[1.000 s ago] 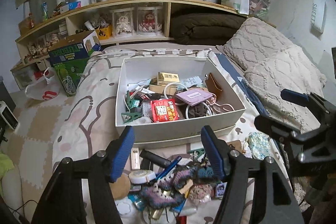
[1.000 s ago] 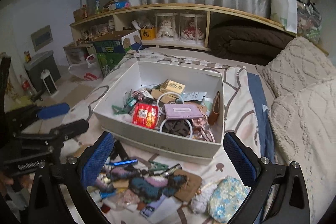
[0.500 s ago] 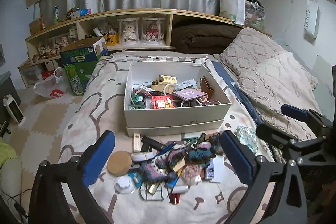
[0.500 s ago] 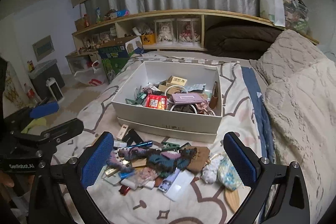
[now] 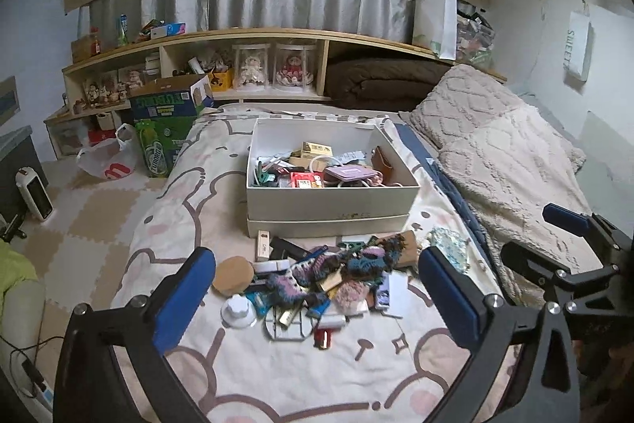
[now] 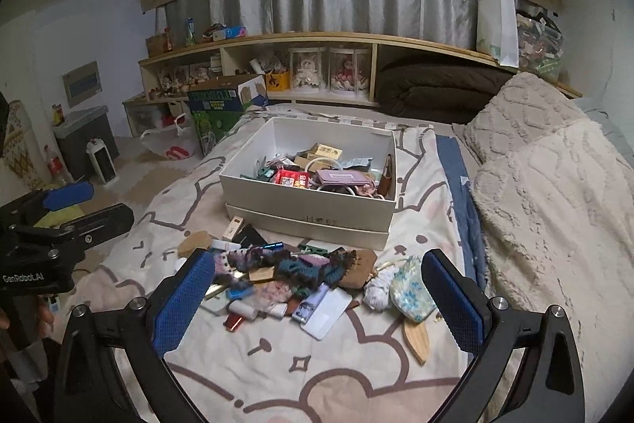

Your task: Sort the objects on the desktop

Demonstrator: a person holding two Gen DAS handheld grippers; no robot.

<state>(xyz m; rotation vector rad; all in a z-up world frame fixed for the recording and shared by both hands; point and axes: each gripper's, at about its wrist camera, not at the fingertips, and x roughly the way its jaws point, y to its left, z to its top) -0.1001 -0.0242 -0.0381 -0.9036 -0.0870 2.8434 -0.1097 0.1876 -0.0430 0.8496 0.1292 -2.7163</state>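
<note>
A white open box [image 5: 329,203] full of small items stands on the bed cover. In front of it lies a heap of loose objects [image 5: 317,276]: knitted pieces, a tan round disc [image 5: 233,274], a white cap [image 5: 239,310] and a small red item [image 5: 323,337]. My left gripper [image 5: 317,288] hangs open above the near side of the heap, holding nothing. My right gripper [image 6: 319,288] is open too, with nothing in it, over the same heap [image 6: 285,276]. A floral pouch [image 6: 410,290] and a wooden piece [image 6: 416,337] lie at the heap's right edge.
Cream blankets and pillows [image 5: 495,145] fill the bed's right side. A wooden shelf [image 5: 277,66] with dolls runs behind the bed. A green carton [image 5: 166,121], a plastic bag [image 5: 107,161] and a small heater [image 5: 35,193] stand on the floor at left.
Both grippers have drawn back from the box, so the whole heap now shows. The left gripper's jaws have spread much wider.
</note>
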